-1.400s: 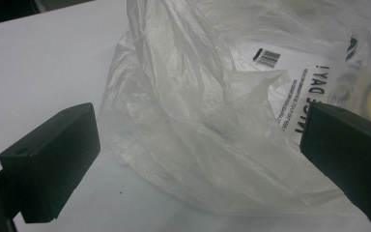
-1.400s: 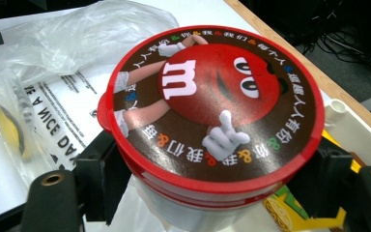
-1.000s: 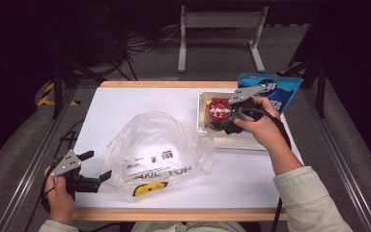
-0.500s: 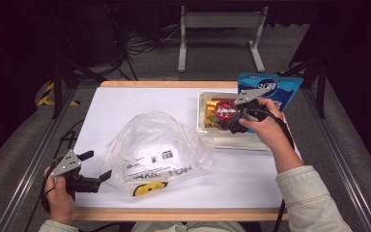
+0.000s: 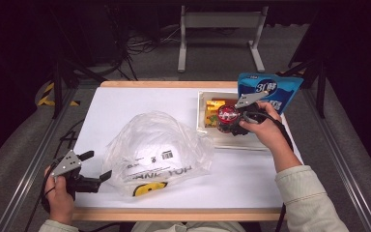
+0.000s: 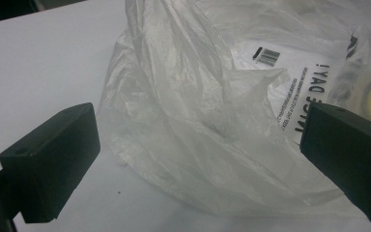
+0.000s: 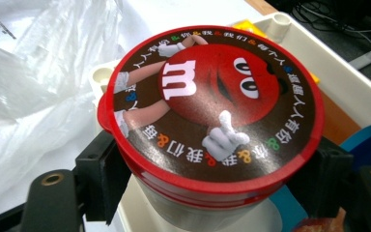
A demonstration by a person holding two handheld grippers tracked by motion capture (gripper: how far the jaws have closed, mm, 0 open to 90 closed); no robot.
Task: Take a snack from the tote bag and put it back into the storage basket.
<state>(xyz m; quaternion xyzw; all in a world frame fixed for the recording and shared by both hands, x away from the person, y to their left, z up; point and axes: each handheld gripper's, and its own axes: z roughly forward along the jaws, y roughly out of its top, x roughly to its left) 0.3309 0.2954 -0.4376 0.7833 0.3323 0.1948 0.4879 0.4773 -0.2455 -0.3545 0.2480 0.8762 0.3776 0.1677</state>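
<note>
We have the right gripper (image 5: 233, 121) clamped on the sides of a round candy tub (image 7: 211, 113), just under its red lid, over the white tray (image 5: 232, 142) at the far right of the table. The tub looks stiff, light and smooth-walled, so we judge the grip below the lid's lip safest against slipping. The left gripper (image 5: 94, 166), jaws apart, waits at the near left beside the thin, crinkly plastic bag (image 5: 157, 152), soft and floppy.
</note>
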